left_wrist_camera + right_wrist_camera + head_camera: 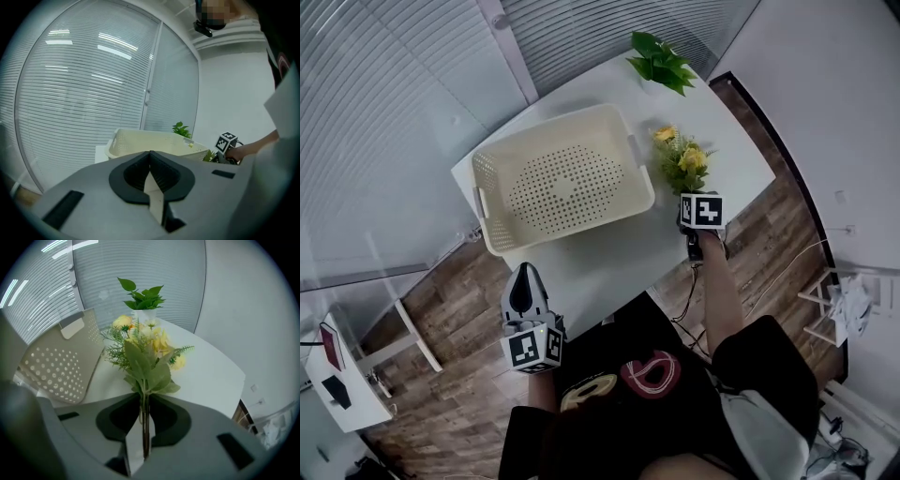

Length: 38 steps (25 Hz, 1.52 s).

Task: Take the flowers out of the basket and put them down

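Table (609, 267): white, standing on wood floor (441, 309). Basket (553, 122): cream, perforated, upright on table's left half, long side along the near-left edge. Nothing in it; base holes all show. Flowers (682, 157): yellow blooms w/ green leaves, out of basket, just beside its right short side, toward table's right corner. Blooms point to the far edge, stems back toward the near-right edge. R gripper (142, 401): jaws drawn in on the flowers' stems, one pad each side, stems running down the narrow slot between them. Leaves fan out just past the tips. Grip confirmed in right gripper view. In head view this gripper sits over the near-right edge, marker cube up, angled steeply down at the table. Whether blooms rest on table or hang just above it: cannot tell. L gripper (150, 153): jaws together, pad to pad, nothing between. Head view puts it off the near-left edge, over floor, aimed roughly level at the basket, not touching it, and well apart from flowers. Plant (661, 58): green, at table's far corner, apart from flowers. Blinds (84, 84): white slats behind glass, past the far-left edge.
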Tool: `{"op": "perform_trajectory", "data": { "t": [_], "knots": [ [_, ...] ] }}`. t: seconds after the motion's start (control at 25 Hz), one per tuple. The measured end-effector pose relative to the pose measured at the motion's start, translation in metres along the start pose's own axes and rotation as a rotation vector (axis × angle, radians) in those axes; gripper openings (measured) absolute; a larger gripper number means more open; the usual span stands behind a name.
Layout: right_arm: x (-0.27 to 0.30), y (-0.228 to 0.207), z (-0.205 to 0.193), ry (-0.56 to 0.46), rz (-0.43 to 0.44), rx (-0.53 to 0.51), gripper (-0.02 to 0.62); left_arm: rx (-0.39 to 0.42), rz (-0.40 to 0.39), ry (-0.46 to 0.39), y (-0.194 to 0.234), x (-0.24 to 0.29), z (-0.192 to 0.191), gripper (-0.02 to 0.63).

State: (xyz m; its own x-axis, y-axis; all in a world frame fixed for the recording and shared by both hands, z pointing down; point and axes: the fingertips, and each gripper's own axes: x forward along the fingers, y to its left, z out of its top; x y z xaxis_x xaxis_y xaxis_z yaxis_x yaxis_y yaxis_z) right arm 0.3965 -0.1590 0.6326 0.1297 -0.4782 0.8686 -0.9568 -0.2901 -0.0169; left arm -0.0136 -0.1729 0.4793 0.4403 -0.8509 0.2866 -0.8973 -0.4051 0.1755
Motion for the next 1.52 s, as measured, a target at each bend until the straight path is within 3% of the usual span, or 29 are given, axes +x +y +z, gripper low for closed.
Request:
{"op": "perform_trajectory", "data": {
  "t": [0.32,0.6,0.76,0.84,1.12,1.52],
  "knots": [
    [0.007,0.013,-0.007,0.001,0.081,0.035,0.105,-0.002,0.051,-0.001,0.014,-0.015,-0.005,0.017],
    [0.0,0.025,-0.005,-0.049,0.145,0.048,0.185,-0.001,0.046,0.012,0.014,-0.021,-0.012,0.017],
    [-0.011,0.032,0.002,-0.118,0.206,0.077,0.266,-0.011,0.035,0.01,0.011,-0.022,-0.013,0.017],
    [-0.017,0.035,0.003,-0.14,0.243,0.095,0.278,-0.022,0.029,0.005,0.011,-0.023,-0.014,0.017],
    [-0.064,0.034,0.032,-0.368,0.25,0.136,0.307,-0.035,-0.003,-0.012,0.009,-0.025,-0.011,0.017],
    [-0.141,0.057,0.04,-0.561,0.344,0.203,0.305,-0.026,-0.099,-0.044,0.002,-0.03,0.0,0.017]
  ]
}}
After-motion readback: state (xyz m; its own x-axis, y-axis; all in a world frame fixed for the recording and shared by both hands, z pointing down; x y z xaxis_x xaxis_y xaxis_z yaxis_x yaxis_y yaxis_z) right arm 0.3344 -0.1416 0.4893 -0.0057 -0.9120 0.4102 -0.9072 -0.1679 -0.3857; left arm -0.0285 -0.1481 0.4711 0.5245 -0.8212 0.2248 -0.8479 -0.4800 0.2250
